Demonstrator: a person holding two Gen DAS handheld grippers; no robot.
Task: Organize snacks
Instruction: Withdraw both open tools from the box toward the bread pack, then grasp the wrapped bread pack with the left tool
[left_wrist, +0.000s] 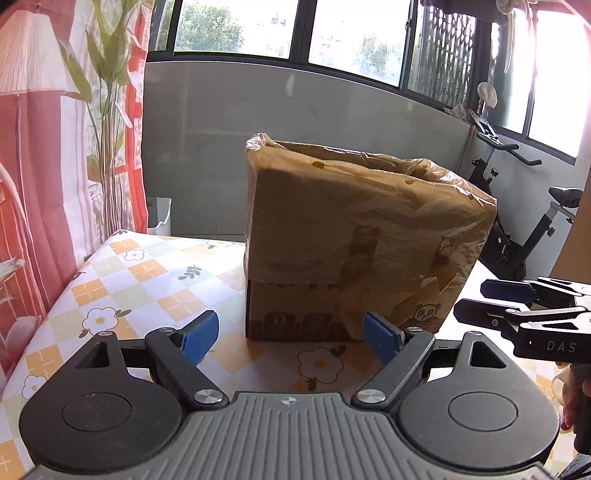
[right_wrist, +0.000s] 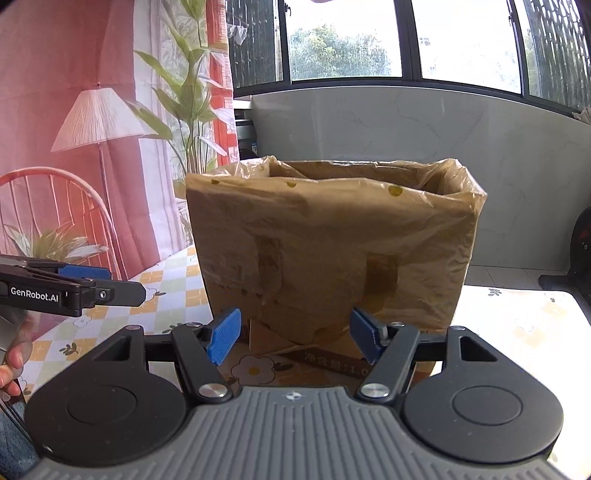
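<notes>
Now we hold both the left gripper (left_wrist: 290, 335) and right gripper (right_wrist: 295, 338) with jaws apart and empty, the bag-lined cardboard box (left_wrist: 354, 236) standing at twelve o'clock on the flowered tablecloth (left_wrist: 140, 273).

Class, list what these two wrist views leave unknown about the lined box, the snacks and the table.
- Inside of the cardboard box: hidden in both views by its near wall and the plastic liner.
- Snacks: none in view in either picture.
- Printing low on the box: partly covered by the liner and the right gripper; too blurred to read in the left view.
- Table behind the box: blocked by the box.
</notes>
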